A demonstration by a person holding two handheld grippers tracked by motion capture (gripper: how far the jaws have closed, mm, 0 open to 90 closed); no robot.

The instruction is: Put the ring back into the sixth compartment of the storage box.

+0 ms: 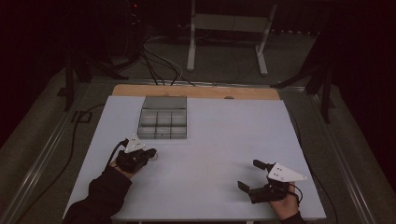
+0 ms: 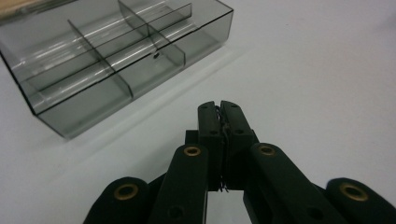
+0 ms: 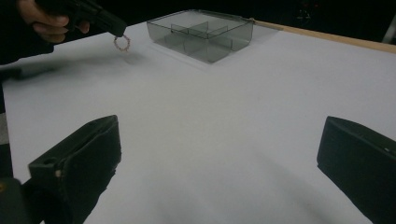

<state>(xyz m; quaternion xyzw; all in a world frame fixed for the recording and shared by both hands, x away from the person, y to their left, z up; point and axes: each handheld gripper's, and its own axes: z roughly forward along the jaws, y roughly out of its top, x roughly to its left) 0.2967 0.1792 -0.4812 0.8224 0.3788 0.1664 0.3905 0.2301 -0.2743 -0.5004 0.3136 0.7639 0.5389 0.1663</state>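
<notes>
A smoky clear compartment box (image 1: pixel 163 119) stands open on the white table, toward the back left. Just in front of it my left gripper (image 1: pixel 152 153) is shut on a small beaded ring (image 3: pixel 122 43), which dangles from the jaw tips above the table. In the left gripper view the jaws (image 2: pixel 220 109) are pressed together with a thin bit of the ring between them, and the box (image 2: pixel 116 56) lies ahead to the left. My right gripper (image 1: pixel 248 174) stands open near the front right of the table with nothing between its jaws (image 3: pixel 219 123).
The white table top (image 1: pixel 224 135) has a wooden strip (image 1: pixel 196 91) along its far edge. Cables and a white stand's legs (image 1: pixel 226 42) lie on the floor beyond. Bare white surface separates the two grippers.
</notes>
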